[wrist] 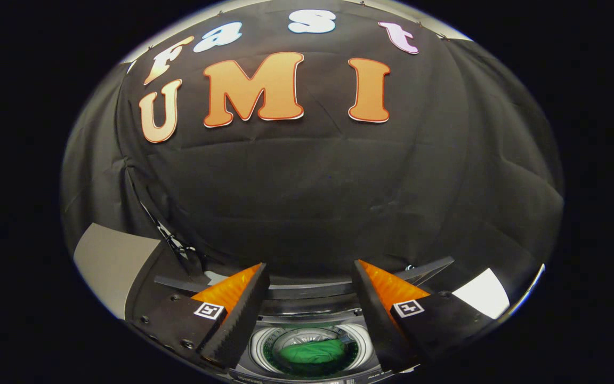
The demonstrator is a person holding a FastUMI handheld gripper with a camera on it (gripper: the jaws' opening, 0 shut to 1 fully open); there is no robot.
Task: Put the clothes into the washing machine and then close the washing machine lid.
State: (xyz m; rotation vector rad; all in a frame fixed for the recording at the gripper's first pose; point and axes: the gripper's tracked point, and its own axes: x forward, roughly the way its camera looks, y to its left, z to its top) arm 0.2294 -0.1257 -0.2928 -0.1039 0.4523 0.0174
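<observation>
Presently, in the gripper view, my claw hangs released, its fingers spread wide and holding nothing, above the washing machine. The green clothes lie down in the drum, between and below my fingers. I judge loading done; the lid, standing raised beside my claw, remains to be closed.
</observation>
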